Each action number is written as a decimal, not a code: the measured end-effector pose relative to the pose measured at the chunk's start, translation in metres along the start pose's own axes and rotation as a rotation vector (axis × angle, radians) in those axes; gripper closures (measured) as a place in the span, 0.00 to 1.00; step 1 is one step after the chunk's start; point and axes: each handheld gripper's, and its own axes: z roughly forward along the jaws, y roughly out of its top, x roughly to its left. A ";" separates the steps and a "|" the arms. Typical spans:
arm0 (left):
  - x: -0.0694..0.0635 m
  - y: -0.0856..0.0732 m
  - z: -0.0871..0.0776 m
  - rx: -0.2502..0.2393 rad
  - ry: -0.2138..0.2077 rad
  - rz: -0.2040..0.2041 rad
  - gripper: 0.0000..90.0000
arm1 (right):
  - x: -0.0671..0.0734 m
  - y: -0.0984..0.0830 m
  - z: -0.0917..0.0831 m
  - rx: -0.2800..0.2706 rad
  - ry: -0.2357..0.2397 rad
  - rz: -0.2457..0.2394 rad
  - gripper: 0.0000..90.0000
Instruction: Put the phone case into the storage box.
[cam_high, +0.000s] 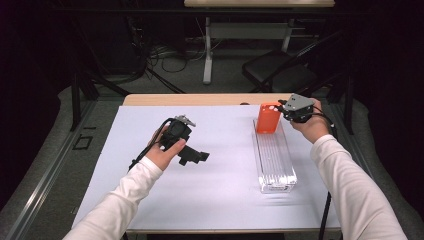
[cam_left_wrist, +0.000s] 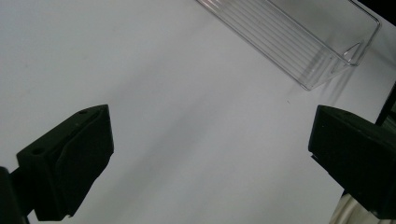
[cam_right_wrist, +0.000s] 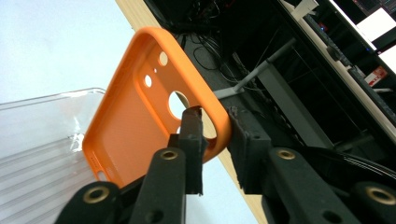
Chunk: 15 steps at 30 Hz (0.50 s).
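Note:
An orange phone case stands upright at the far end of a clear ribbed plastic tray. My right gripper reaches it from the right. In the right gripper view the case has its hollow side and camera holes facing me. One jaw sits inside the case and the other outside, and my right gripper is shut on the case's rim. My left gripper hovers over the white table at centre left. Its jaws stand wide apart, and my left gripper is open with nothing between them.
The white sheet covers the table, with a wooden edge at the back. The tray's near end lies ahead of the left gripper. Beyond the table stand a dark chair, cables and a desk leg.

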 end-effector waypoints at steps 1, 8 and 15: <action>0.000 0.000 0.000 0.000 0.000 0.000 0.01 | 0.000 0.000 0.000 0.001 0.000 0.007 0.79; 0.000 0.000 0.001 0.007 0.002 -0.001 0.01 | -0.001 0.001 0.000 0.025 -0.005 0.024 0.67; 0.001 -0.001 0.000 0.013 0.006 0.002 0.01 | -0.002 0.002 -0.003 0.051 0.000 0.042 0.59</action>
